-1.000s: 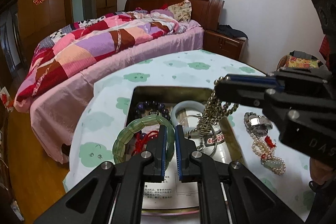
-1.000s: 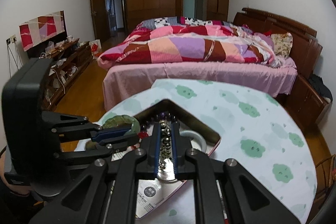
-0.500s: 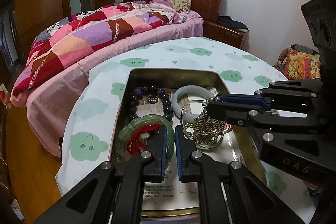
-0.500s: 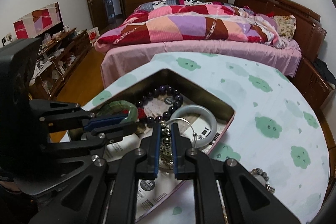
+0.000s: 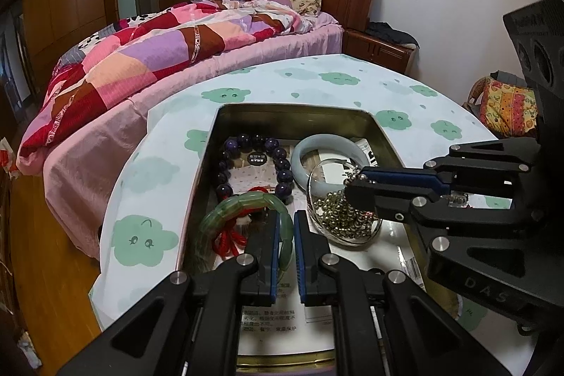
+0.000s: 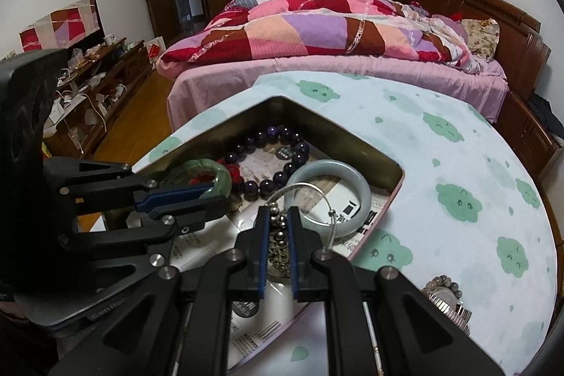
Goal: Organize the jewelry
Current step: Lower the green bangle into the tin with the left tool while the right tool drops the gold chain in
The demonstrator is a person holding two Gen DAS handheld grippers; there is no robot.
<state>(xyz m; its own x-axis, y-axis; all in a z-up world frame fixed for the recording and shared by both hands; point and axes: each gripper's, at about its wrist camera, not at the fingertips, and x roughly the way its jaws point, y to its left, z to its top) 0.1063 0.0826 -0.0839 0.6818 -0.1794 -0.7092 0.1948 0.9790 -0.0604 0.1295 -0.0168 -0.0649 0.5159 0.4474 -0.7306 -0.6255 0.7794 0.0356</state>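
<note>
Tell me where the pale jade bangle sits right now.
The pale jade bangle lies flat inside the metal tin, toward its far right corner in the left wrist view, right of the dark purple bead bracelet.

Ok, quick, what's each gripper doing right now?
Left gripper: shut on the green bangle.
Right gripper: shut on the metal bead chain.

My left tongs [image 5: 285, 235] clamp the green jade bangle [image 5: 246, 217] at the tin tray's [image 5: 296, 110] seven o'clock; my right tongs [image 5: 356, 189] grip a metal bead chain [image 5: 342, 217] at four o'clock.
</note>
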